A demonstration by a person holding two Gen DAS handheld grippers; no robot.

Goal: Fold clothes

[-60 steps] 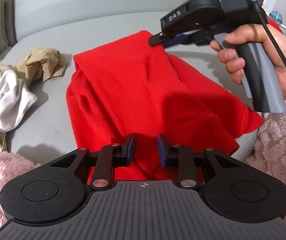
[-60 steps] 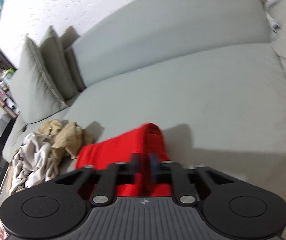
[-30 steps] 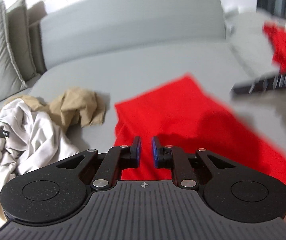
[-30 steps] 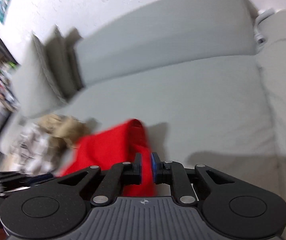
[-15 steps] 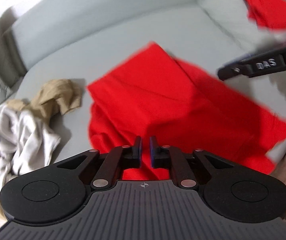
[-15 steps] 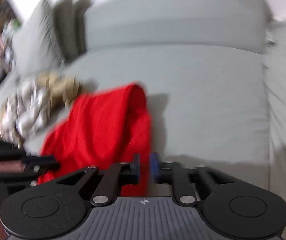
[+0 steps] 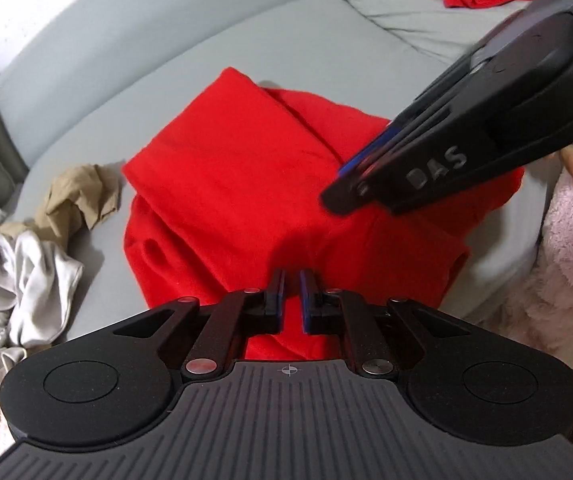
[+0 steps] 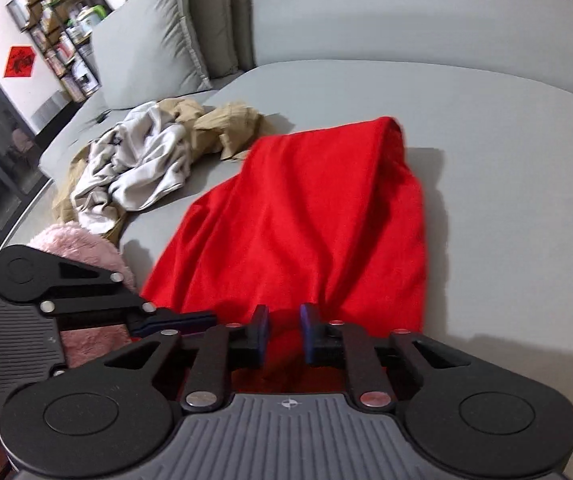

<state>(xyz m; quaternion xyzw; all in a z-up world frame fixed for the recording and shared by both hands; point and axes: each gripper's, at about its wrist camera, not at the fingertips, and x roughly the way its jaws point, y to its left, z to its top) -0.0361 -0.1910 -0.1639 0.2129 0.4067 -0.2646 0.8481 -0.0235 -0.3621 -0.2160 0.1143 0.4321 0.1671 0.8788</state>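
Red garment [image 8: 306,216] is lying partly folded on the grey sofa [image 8: 486,128]. Right gripper [image 8: 282,330], slightly spread, is straddling its near edge; left gripper [image 7: 291,294], nearly pressed together, is hovering beside. Judged step: another fold, requiring a firm edge pinch.

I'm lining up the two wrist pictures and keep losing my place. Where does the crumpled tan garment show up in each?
Left wrist view: the tan garment lies mid-left, left of the red garment.
Right wrist view: it lies upper centre-left, behind the red garment.
Shared landmark: the crumpled white garment touching it.
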